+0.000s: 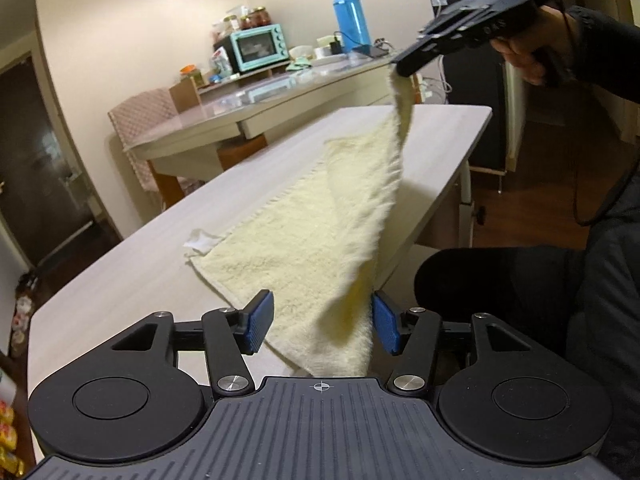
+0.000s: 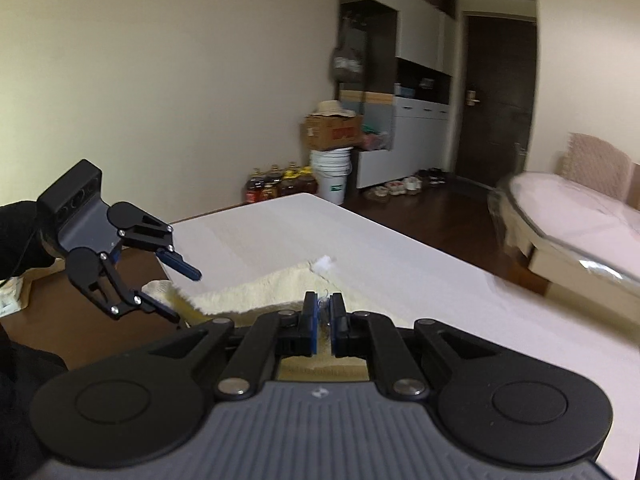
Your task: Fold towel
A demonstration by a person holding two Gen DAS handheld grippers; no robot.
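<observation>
The right gripper point(image 1: 400, 67), clamped on one corner of a pale yellow terry towel point(image 1: 304, 232), holds that corner high at two o'clock in the left wrist view, so the cloth hangs from it in a steep, blurred sheet. A hand point(image 1: 532, 54) in a dark sleeve grips its handle. The rest of the towel lies flat on the whitewashed wooden bench point(image 1: 140, 272), running from the near edge toward twelve o'clock, with a small white label point(image 1: 200, 240) poking out at its nine o'clock corner. The left gripper point(image 1: 320, 326) stands released, its blue pads point(image 1: 259, 322) apart on either side of the towel's near end; the lifted edge brushes close by the right-hand pad, though contact cannot be told. In the right wrist view the right gripper point(image 2: 325, 322) has its pads almost together, frayed threads pinched between them, while the left gripper point(image 2: 184, 294) sits at nine o'clock, spread over the towel's edge. A turquoise toaster oven point(image 1: 258, 46) and a blue thermos point(image 1: 351, 20) stand on a second table beyond.
</observation>
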